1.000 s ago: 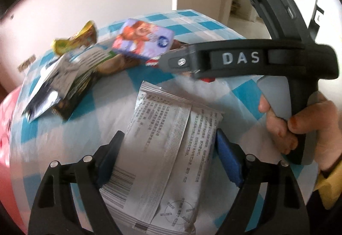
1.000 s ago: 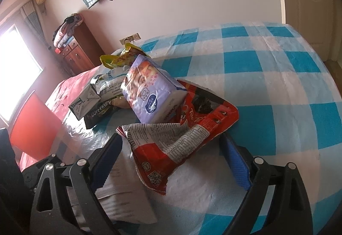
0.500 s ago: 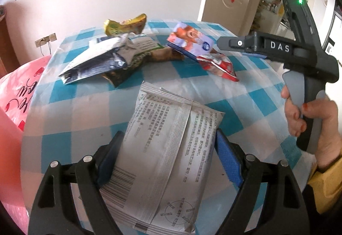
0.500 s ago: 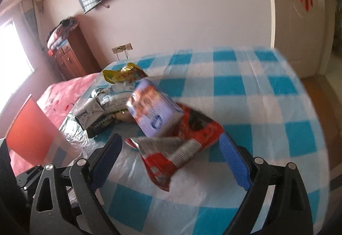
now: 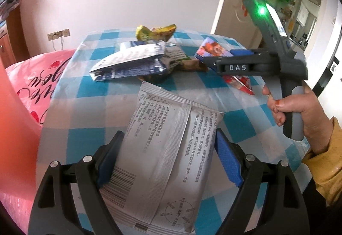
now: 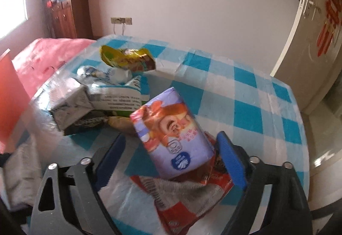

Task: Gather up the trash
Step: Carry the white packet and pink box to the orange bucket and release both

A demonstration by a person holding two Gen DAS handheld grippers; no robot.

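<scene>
My left gripper (image 5: 168,162) is shut on a flat white packet (image 5: 164,149) and holds it above the checked table (image 5: 85,141). My right gripper (image 6: 171,162) is open around a purple tissue pack (image 6: 171,136) that lies on a red wrapper (image 6: 192,198); its pads do not touch either. In the left wrist view the right gripper (image 5: 215,62) hangs over the tissue pack (image 5: 211,49) and the red wrapper (image 5: 241,83). A silver bag (image 5: 132,62) and a yellow wrapper (image 5: 156,32) lie farther back.
A pink bed cover (image 5: 32,85) lies left of the table, with a red sheet (image 6: 10,94) near it. A white door (image 6: 310,32) stands at the right, a wooden cabinet (image 6: 66,15) at the back left. More wrappers (image 6: 96,104) are piled left of the tissue pack.
My left gripper has lifted and drawn back with the white packet. My right gripper has closed in over the tissue pack and red wrapper, which now sit between its open fingers.
</scene>
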